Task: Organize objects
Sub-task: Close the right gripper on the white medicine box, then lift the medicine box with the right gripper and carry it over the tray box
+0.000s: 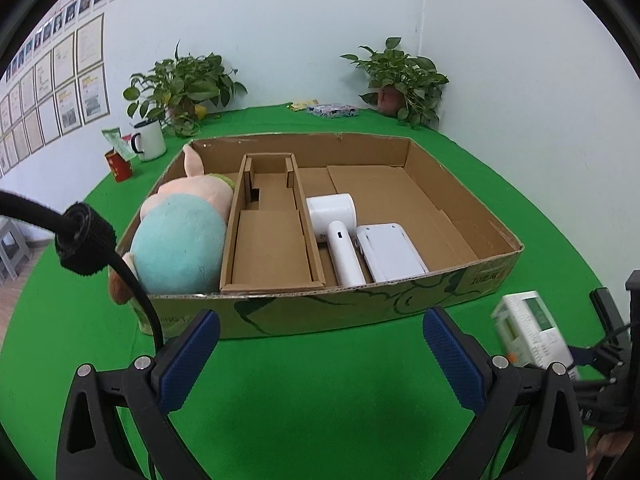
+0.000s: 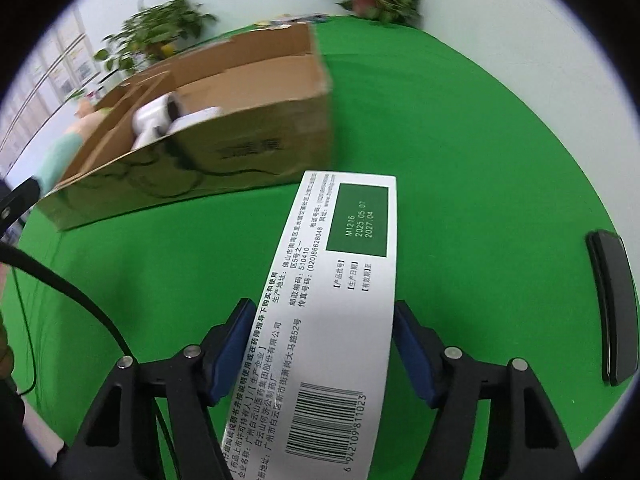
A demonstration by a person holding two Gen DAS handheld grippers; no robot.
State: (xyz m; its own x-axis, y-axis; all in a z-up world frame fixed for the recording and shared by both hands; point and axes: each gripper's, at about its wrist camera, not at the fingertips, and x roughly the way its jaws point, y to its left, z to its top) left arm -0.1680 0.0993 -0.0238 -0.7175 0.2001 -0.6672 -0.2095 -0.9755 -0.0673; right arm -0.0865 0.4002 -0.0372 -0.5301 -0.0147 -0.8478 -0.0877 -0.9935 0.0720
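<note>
Gripping a white medicine box [image 2: 332,320] printed with a green panel and a barcode, the right gripper [image 2: 326,344] has both blue pads against the box's long sides; the box juts forward between the fingers, above the green tablecloth [image 2: 460,160]. In the left wrist view the same box [image 1: 532,330] shows at the right edge, blurred, just in front of the near right corner of the cardboard tray [image 1: 460,284]. The left gripper [image 1: 320,354] hangs with its jaws spread wide and nothing between them, over bare cloth just short of the tray's front wall. Tray contents, left to right: a plush toy [image 1: 180,232] in the left compartment, an open cardboard insert [image 1: 272,224] in the middle, then a white hair dryer [image 1: 338,228] lying flat with a white rectangular device [image 1: 390,250] just beside its handle. The right part of the tray floor is bare cardboard. A black case [image 2: 612,308] lies on the cloth to the right of the held box, well apart from the tray. Behind the tray: two potted plants [image 1: 184,84], a white mug [image 1: 150,140] and a red can [image 1: 118,166].
</note>
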